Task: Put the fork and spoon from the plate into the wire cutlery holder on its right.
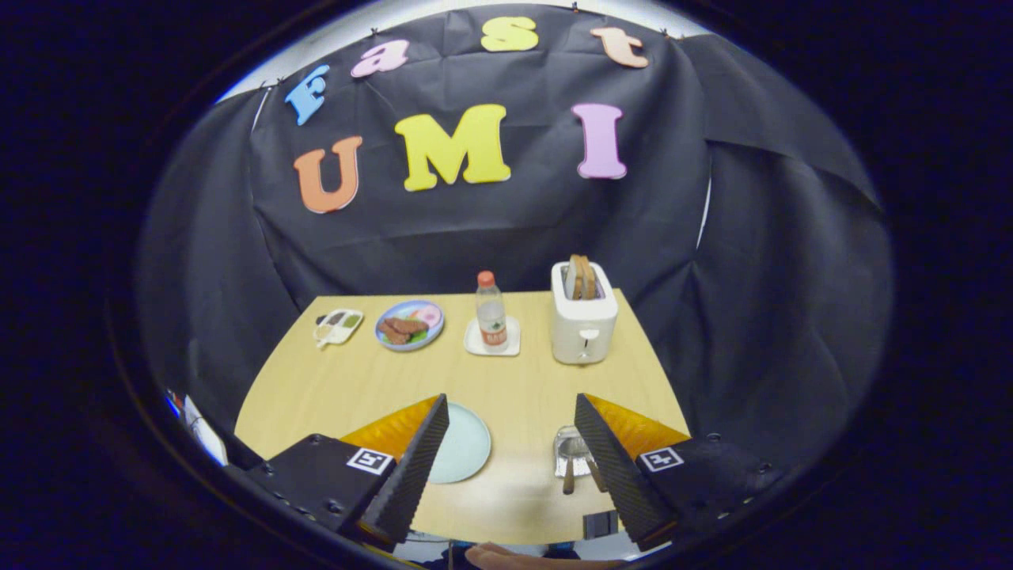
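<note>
My gripper (511, 451) hangs open above the near edge of the wooden table (522, 380), nothing between its fingers. A pale green plate (465, 445) lies just inside the left finger (411, 467), half hidden by it, and its visible part is bare. Against the right finger (613, 467) stands the wire cutlery holder (571, 447). Two wooden-handled utensils (569, 473) stick out of it toward me. I cannot tell which is the fork and which the spoon.
Along the far edge stand a white toaster (583, 321) with bread slices, a water bottle (491, 315) on a white coaster, a blue plate of food (410, 324) and a small sauce tray (339, 326). A hand (506, 556) shows below the near table edge.
</note>
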A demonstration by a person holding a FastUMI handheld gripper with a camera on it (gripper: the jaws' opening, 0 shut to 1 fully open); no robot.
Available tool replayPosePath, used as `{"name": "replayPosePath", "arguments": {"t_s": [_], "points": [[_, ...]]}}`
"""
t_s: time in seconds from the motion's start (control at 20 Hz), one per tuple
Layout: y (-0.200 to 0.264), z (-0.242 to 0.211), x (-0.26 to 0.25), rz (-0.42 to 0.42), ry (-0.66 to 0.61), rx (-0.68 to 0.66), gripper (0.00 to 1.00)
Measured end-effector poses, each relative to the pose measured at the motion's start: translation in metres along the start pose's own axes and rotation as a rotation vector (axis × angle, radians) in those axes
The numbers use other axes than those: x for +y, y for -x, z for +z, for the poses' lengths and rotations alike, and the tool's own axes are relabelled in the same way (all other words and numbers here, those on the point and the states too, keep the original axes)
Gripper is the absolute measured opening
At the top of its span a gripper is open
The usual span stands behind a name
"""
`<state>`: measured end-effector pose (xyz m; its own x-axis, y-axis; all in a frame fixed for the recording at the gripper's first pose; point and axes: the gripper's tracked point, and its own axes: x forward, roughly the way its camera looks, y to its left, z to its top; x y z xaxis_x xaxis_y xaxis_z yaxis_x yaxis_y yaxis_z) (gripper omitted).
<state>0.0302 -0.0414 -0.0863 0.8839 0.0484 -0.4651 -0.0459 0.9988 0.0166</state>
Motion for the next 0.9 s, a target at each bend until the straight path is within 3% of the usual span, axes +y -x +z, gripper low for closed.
{"name": "replayPosePath", "arguments": {"t_s": [0.45,0.65,0.9], "points": [[0.078,0.081,0.064,-0.018,0.098,-0.425,0.97],[0.104,0.086,0.084,0.017,0.098,-0.502,0.96],[0.124,0.077,0.079,-0.009,0.07,-0.541,0.95]]}}
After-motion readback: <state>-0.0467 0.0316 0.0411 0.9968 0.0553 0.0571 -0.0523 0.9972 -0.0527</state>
